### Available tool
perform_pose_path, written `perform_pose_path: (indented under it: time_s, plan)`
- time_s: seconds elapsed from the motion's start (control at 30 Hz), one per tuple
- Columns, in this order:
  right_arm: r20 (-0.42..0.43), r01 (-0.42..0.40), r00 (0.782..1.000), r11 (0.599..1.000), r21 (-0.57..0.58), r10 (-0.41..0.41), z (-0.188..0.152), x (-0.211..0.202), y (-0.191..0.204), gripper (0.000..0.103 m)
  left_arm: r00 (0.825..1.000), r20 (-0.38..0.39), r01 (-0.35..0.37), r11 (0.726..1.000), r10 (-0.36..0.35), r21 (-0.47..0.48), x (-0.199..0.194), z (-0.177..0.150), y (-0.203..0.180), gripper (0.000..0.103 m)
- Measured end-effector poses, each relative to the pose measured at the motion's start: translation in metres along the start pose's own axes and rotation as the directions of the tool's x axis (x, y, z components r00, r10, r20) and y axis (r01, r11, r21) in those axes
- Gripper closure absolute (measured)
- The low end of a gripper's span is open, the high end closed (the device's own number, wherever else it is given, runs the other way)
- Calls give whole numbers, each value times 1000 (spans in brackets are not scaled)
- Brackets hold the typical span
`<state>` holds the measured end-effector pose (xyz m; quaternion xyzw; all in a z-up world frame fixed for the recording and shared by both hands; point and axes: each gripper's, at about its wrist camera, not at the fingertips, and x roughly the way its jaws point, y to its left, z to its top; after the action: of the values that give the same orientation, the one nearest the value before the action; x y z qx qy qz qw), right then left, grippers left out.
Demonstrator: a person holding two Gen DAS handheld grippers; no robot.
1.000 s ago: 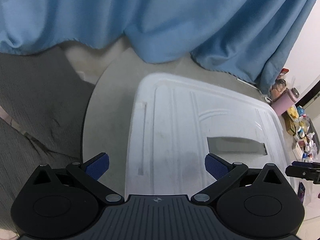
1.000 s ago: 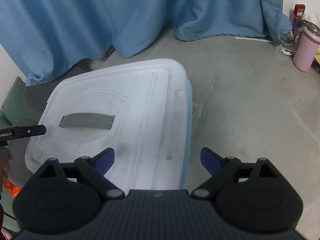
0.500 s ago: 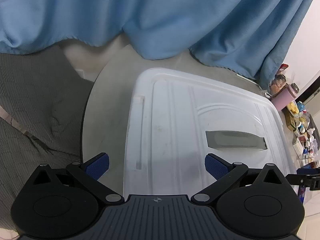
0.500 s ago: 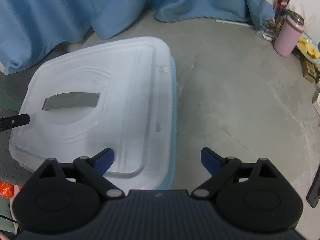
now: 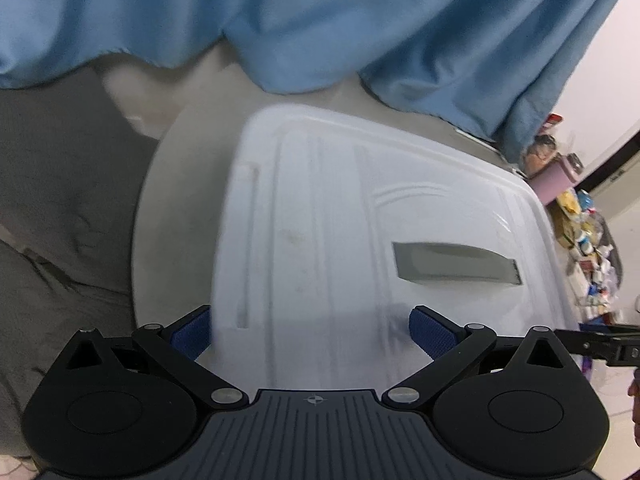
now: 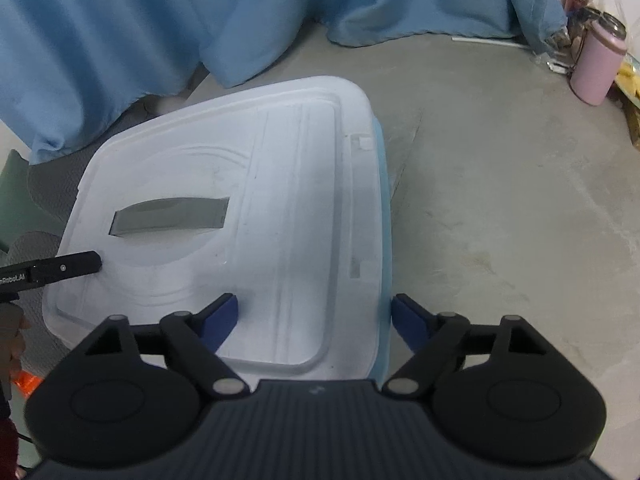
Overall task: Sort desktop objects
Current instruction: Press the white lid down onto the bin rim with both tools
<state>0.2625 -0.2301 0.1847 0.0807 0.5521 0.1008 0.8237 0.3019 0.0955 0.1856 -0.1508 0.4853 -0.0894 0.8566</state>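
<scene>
Storage box lid (image 6: 280, 208) edge sits between right gripper (image 6: 314, 318) jaws, seemingly ungripped.

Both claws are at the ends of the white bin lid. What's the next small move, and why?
Probably close each claw onto its end of the lid and lift. The lid sits shut on the bin, the left claw open across its rim; the right claw, also astride it, has just been closing but isn't gripping.

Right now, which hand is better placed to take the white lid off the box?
Probably the right. The right gripper straddles the right edge of the lid and its jaws have just been closing around it, not yet pressing. The left gripper straddles the opposite edge, but stands wide open.
</scene>
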Motion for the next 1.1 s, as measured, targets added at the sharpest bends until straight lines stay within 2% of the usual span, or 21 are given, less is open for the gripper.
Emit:
perform_pose_path:
  time_s: [0.13,0.23,0.9,1.1]
  plan:
    - [11,-4,1000,1000,19,4,-2,-5,-2,27,1000,6,9,1000,-9,5,1,-4,-3,2]
    - [10,-3,1000,999,33,2,-2,-7,-4,32,1000,13,16,1000,-16,9,0,-6,-5,6]
    - [14,1,1000,1000,14,-1,-14,-7,-1,32,1000,15,-9,1000,9,19,-1,-13,-5,7]
    - [14,0,1000,1000,-2,0,-14,-5,1,25,1000,23,-17,1000,16,25,-1,-15,-5,4]
